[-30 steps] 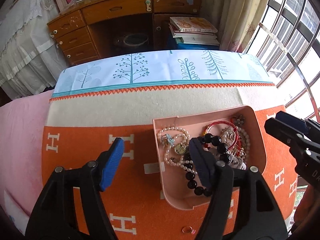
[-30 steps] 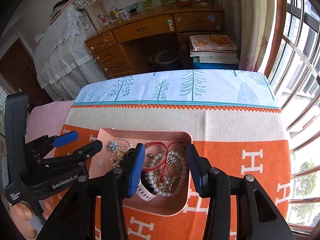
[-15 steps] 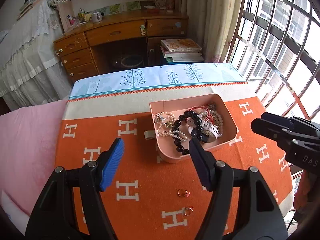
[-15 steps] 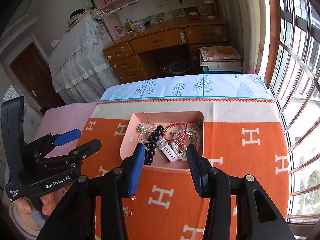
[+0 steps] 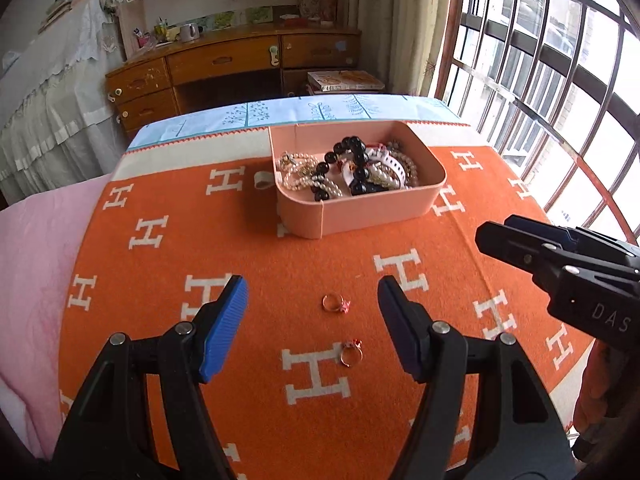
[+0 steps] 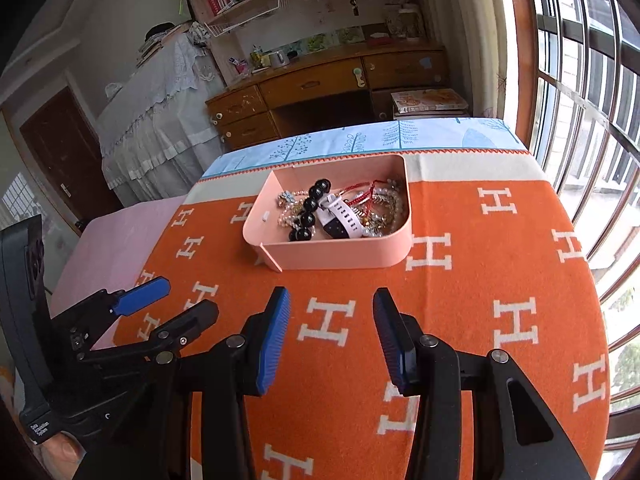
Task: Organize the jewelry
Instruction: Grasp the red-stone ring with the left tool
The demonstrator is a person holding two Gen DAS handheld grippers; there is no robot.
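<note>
A pink tray [image 5: 360, 210] [image 6: 340, 254] on the orange blanket holds a heap of jewelry: a black bead bracelet [image 5: 358, 160] [image 6: 308, 210], pearl strands [image 5: 298, 178], a white watch [image 6: 340, 216] and red cord bracelets [image 6: 362, 196]. Two small gold rings lie on the blanket in the left wrist view, one [image 5: 335, 303] between the fingertips, one [image 5: 351, 353] nearer. My left gripper [image 5: 312, 312] is open and empty above them. My right gripper [image 6: 330, 336] is open and empty, short of the tray; it also shows in the left wrist view [image 5: 516, 236].
The orange H-patterned blanket [image 5: 280, 256] [image 6: 460, 300] covers the table, with a blue tree-print cloth [image 5: 280, 114] at the far edge. Pink bedding [image 5: 36, 248] lies left. A wooden desk [image 5: 224, 68] stands beyond; barred windows [image 5: 560, 80] are on the right.
Both grippers have pulled back from over the tray toward the near side. The tray now sits farther away and the two rings have come into view under the left gripper.
</note>
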